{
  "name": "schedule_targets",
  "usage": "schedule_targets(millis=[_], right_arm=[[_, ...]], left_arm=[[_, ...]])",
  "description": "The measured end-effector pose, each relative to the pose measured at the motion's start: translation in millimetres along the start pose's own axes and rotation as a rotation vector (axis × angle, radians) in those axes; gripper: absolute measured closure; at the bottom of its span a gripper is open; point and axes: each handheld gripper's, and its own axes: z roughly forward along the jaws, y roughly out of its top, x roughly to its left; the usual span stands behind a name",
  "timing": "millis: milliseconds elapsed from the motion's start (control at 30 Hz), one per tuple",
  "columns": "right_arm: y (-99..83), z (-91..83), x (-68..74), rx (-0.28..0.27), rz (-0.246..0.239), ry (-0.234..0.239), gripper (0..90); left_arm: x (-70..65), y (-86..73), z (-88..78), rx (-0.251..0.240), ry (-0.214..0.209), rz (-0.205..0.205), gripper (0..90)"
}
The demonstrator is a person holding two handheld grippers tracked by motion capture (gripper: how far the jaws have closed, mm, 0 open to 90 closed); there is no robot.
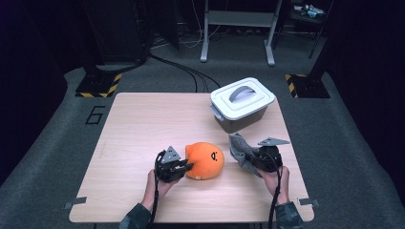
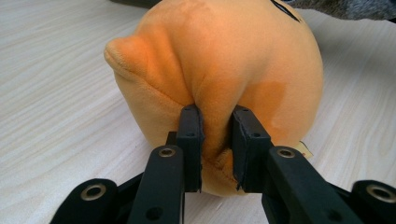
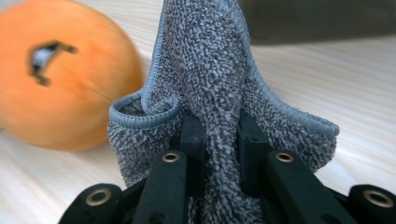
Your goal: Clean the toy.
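Both claws are gripping: the left gripper (image 2: 215,140) is pinching a fold of the orange plush toy (image 1: 205,160) between nearly closed jaws, while the right gripper (image 3: 219,140) is clamping a grey towel (image 3: 210,70) bunched upward between its jaws. The plush is sitting near the tabletop's (image 1: 143,124) front edge, about mid-width — the towel is hanging toward the front right corner. Both grasps look secured, so lifting is likely the step in hand; next, probably carrying them toward the lidded grey box (image 1: 242,103) at the back right corner, whose lid is on. Pale wood tabletop, dark carpeted room.
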Motion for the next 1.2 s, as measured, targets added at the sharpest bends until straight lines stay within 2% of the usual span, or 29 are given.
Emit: schedule_targets(millis=[167, 200, 300, 433, 467, 733, 933, 1000, 1100, 1200], right_arm=[[11.4, 2.0, 12.2, -0.003, -0.034, 0.037, 76.2], [17.2, 4.8, 18.4, 0.005, -0.044, 0.050, 76.1], [24.6, 7.7, 25.7, 0.005, -0.060, 0.066, 76.1], [34.4, 10.5, 36.0, -0.001, -0.083, 0.084, 76.1], [42.8, 12.1, 44.7, -0.010, -0.107, 0.101, 76.1], [72.3, 26.7, 80.1, 0.004, -0.188, 0.141, 75.9], [80.3, 44.1, 91.6, 0.031, -0.189, 0.157, 75.9], [80.3, 49.0, 93.0, 0.033, -0.206, 0.156, 75.9], [79.4, 52.1, 91.0, 0.045, -0.181, 0.164, 75.9], [78.5, 54.9, 86.5, 0.050, -0.189, 0.166, 75.9]], left_arm=[[-0.3, 0.3, 0.1, 0.003, -0.005, 0.009, 75.5], [-0.2, 0.4, 0.1, 0.004, -0.005, 0.010, 75.5], [-1.4, 0.6, 0.5, 0.003, -0.002, 0.005, 75.5], [-1.6, 1.8, 0.3, 0.009, 0.000, 0.018, 75.5], [-2.1, 2.3, 0.3, 0.015, 0.000, 0.016, 75.5], [-4.3, 3.9, 1.1, 0.011, 0.008, 0.020, 75.4], [-5.3, 3.8, 0.9, 0.010, 0.005, 0.022, 75.5], [-4.7, 3.7, 0.9, 0.010, 0.005, 0.025, 75.5], [-4.7, 3.2, 0.9, 0.007, 0.004, 0.025, 75.5], [-5.8, 3.8, 1.4, 0.007, 0.005, 0.034, 75.6]])
